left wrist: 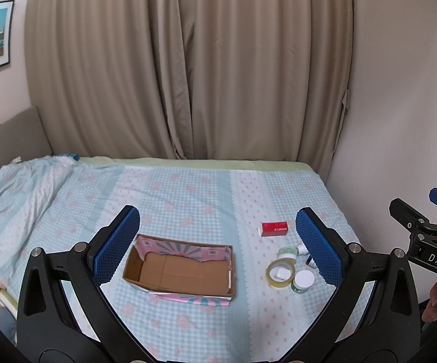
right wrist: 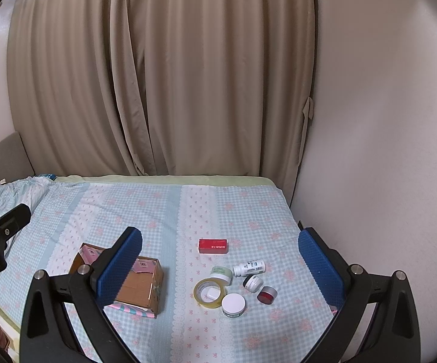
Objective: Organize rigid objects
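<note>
Nothing packed yet: open brown cardboard box (left wrist: 182,272) empty. Both claws, left claw (left wrist: 218,248) and right claw (right wrist: 220,267), spread wide, holding nothing. Next, probably: close on red rectangular carton (right wrist: 213,246).

Cardboard box (left wrist: 179,272) open on top, interior bare, entry from above unobstructed. Bare sheet (right wrist: 173,211) behind box, in front of it, and in wide strip to its right. Beyond strip, tight cluster: tape roll (right wrist: 208,292), white-lid jar (right wrist: 233,305), green-lid jar (right wrist: 221,273), toppled white bottle (right wrist: 249,268), small dark jar (right wrist: 253,283), red-lid jar (right wrist: 267,295); gaps narrow. Red carton (right wrist: 213,246) apart behind cluster, clear all round. Wall (right wrist: 369,181) close right of cluster. Rumpled quilt (left wrist: 13,199) far left of box.
</note>
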Available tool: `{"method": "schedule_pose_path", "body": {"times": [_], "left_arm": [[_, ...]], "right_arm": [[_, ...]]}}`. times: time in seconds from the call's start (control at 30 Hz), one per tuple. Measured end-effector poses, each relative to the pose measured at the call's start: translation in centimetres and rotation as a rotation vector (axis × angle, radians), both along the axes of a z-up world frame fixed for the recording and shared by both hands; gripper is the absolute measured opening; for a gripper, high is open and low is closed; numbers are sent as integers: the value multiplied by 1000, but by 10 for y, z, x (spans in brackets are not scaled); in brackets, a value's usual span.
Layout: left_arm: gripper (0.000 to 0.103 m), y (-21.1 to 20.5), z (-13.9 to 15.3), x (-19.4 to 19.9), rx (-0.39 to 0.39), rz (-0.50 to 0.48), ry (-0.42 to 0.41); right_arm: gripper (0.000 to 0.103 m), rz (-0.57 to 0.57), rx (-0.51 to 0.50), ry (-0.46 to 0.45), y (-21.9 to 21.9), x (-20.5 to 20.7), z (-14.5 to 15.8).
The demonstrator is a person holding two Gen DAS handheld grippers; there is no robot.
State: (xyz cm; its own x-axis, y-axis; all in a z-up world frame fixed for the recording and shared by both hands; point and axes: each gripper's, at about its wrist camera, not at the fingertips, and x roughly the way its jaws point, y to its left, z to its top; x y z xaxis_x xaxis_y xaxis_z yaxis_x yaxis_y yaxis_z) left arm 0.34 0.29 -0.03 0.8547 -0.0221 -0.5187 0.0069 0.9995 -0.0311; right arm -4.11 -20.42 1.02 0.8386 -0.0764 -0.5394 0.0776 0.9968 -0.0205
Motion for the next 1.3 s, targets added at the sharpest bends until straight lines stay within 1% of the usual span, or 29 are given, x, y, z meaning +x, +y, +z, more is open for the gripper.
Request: {"method": "schedule_pose_path", "body": {"times": [0.63, 0.9, 0.97, 1.13, 1.2, 1.3], "left_arm": [[102, 3, -5, 6, -7, -7, 9], [102, 2, -7, 10, 3, -1, 17], [102, 2, -7, 12, 0, -6, 22], [102, 2, -11, 20, 6, -48, 50], [102, -2, -18, 27, 15, -86, 70], [102, -13, -40, 44, 25, -168, 125]], "right_arm": [[103, 17, 11, 4, 4, 0, 2], [103, 19, 12, 8, 6, 1, 5], [103, 21, 12, 12, 5, 7, 6], [103, 4, 21, 27, 2, 12, 9], [103, -11, 30, 30, -3, 15, 8], [103, -58, 44, 47, -14, 19, -2]]}}
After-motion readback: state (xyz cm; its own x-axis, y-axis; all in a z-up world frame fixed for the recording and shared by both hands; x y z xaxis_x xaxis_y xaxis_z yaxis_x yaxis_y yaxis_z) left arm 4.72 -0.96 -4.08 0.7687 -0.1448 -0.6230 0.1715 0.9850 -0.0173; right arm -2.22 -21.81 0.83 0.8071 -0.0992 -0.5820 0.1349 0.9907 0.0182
